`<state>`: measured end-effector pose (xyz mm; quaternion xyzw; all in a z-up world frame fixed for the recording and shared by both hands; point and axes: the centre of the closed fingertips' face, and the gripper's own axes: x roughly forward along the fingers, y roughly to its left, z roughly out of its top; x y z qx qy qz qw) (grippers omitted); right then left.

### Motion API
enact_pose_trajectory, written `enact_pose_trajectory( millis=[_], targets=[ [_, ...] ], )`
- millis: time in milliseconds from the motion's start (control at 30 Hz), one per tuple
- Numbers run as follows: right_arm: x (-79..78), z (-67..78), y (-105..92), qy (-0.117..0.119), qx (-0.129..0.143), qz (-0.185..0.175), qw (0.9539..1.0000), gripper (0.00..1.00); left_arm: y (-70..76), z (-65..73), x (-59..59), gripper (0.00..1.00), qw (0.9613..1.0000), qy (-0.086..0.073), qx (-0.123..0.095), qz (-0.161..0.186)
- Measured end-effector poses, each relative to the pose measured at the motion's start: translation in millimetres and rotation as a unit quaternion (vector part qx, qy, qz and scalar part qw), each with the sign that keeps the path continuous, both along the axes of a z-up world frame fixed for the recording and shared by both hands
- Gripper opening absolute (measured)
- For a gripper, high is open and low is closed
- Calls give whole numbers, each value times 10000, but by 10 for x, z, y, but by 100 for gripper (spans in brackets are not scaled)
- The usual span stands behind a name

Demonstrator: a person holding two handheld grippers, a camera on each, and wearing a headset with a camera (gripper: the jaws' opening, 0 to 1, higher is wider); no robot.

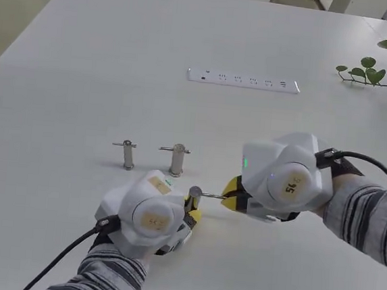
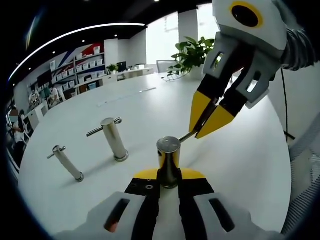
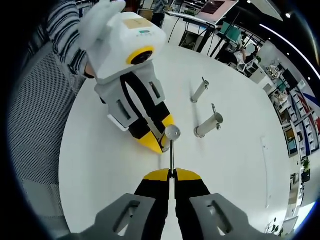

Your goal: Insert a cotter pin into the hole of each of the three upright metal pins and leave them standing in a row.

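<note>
Your left claw (image 1: 192, 209) is clamped on the lower shaft of the third metal pin (image 1: 194, 194). It holds the pin upright on the worktop (image 1: 84, 74), so the pin can't tip or turn while the hole is lined up. Your right claw (image 1: 232, 196), just across from it, is pressed together on the tail of a cotter pin (image 1: 213, 195). The cotter pin is level and points straight out from the claw tips, which suits a push along its own length. In the right gripper view its far end meets the metal pin just under the cap. Whether it has entered the hole, I can't tell.

Beyond the left claw stand a nearer finished pin (image 1: 176, 159) and a farther finished pin (image 1: 128, 154). Both are upright with a cotter pin through the top, side by side, and the row looks ready for a third.

The worktop is plain, smooth and white, so a loose pin would likely slide. A power strip (image 1: 243, 80) lies far beyond both claws, and a plant (image 1: 383, 66) sits past the right claw. The gripper views show an open office with shelves and desks.
</note>
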<state>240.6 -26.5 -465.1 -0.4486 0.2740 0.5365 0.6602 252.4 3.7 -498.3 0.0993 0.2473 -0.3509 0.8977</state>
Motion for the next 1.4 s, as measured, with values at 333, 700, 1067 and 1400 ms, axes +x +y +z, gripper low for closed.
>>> enact_pose_trajectory(
  millis=[333, 700, 1067, 1400],
  targets=[
    [-6, 20, 109, -18, 82, 29, 10000, 0, 1, -8, 11, 10, 9998, 41, -137, 166],
    [9, 27, 183, 38, 230, -67, 9997, 0, 1, -26, 14, 10, 9993, 80, -230, 299],
    [19, 108, 228, 27, 421, -89, 9991, 5, 1, -26, 7, 10, 9993, 43, -226, 308],
    [-39, 75, 154, 227, 405, -235, 9986, 3, 3, -25, 9, 10, 9992, 40, -230, 325]
  ],
)
